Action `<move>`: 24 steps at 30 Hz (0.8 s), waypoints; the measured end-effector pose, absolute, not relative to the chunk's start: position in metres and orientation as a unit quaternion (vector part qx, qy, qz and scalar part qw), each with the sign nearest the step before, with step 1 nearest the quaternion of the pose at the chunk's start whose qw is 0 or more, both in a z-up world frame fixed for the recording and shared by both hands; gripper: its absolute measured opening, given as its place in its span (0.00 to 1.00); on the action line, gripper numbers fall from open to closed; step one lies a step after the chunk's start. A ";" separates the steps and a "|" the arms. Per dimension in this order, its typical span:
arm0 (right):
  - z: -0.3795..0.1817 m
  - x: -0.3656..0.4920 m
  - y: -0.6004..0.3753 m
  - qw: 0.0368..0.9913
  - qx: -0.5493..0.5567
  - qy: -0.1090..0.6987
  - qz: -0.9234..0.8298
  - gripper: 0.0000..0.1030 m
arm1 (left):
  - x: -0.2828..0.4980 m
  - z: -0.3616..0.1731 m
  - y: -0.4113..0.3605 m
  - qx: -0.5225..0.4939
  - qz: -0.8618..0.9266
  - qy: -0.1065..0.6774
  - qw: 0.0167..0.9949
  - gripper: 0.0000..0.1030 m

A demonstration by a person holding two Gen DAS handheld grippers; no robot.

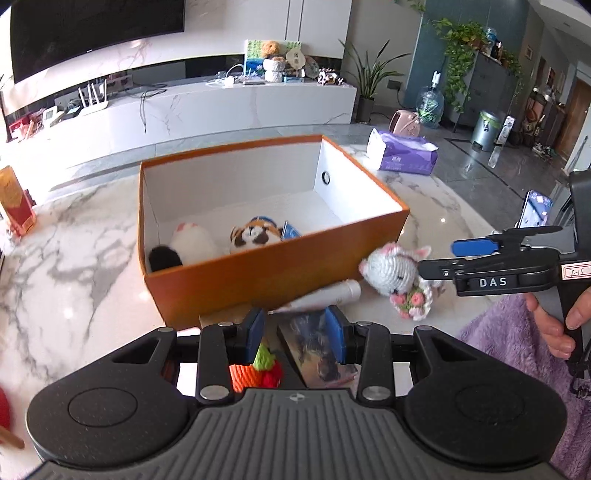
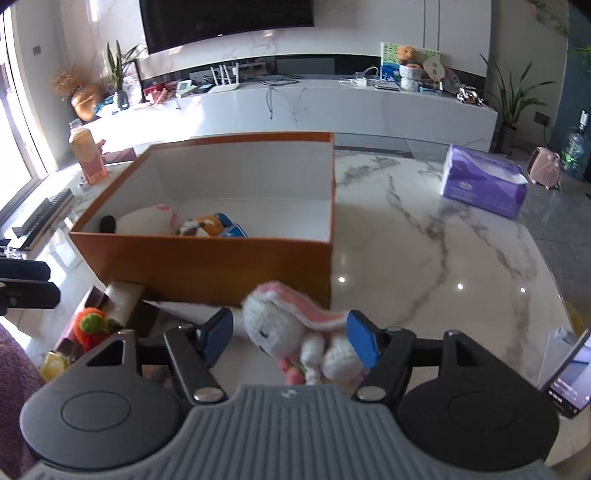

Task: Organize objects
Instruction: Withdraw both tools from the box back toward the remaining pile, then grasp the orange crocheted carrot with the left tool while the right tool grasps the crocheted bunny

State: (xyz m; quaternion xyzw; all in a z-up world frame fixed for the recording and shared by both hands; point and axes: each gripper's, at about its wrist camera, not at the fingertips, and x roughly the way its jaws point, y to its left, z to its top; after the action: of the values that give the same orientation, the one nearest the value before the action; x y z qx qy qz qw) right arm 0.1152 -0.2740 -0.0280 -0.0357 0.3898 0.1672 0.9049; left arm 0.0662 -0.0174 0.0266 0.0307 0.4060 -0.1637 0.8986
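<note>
Holding a gripper in each hand, I face an open orange box point(image 1: 280, 258) on a white marble table point(image 1: 81, 236).

My right gripper point(image 2: 291, 338) has its blue pads well apart, with a crocheted white bunny point(image 2: 280, 332) lying between them. The bunny's pink-lined ear reaches the right-hand pad, but blur hides whether either pad truly presses it, so I cannot say it is gripped. From my left camera the same bunny point(image 1: 395, 273) sits at the right gripper's tip, just beside the box's near right corner, holding a small crocheted bouquet point(image 1: 413, 302).

My left gripper point(image 1: 297, 334) is also spread, empty between its pads. Below it, partly hidden by the gripper body, are a green-and-orange crocheted toy point(image 1: 258, 365) and a dark printed card or booklet point(image 1: 317, 350) that I cannot identify. A white tube point(image 1: 325, 293) lies against the box's front wall.

Inside the box, mostly hidden by the near wall, are a white plush with a black tip point(image 1: 184, 245), an orange-and-white plush point(image 1: 255, 234), and something blue point(image 1: 290, 230) cut off by the rim.

Only the left view shows my right hand point(image 1: 554, 321) and purple fuzzy sleeve point(image 1: 517, 354). Only the right view shows a keyboard point(image 2: 40, 218) at the table's left edge.

A purple tissue pack point(image 2: 480, 184) sits on the far right of the table. Beyond it are a long white TV cabinet point(image 2: 332, 107), a wall-mounted television point(image 2: 221, 18) and potted plants point(image 2: 513, 88).
</note>
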 end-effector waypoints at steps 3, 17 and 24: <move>-0.042 0.112 -0.281 0.902 -0.035 0.401 0.156 0.69 | 0.064 0.015 -0.021 0.038 -0.141 0.412 0.900 0.48; -0.060 0.122 -0.261 0.900 -0.146 0.374 0.169 0.81 | 0.073 -0.031 -0.030 0.115 -0.083 0.451 0.881 0.53; -0.080 0.137 -0.248 0.881 -0.168 0.411 0.164 0.83 | 0.073 -0.039 -0.039 0.162 -0.074 0.450 0.875 0.53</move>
State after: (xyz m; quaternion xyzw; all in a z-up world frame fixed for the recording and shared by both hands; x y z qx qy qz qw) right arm 0.1371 -0.2483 -0.0804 -0.1681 0.4112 0.1635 0.8809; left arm 0.0730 -0.0394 -0.0394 0.1625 0.4500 -0.0745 0.8750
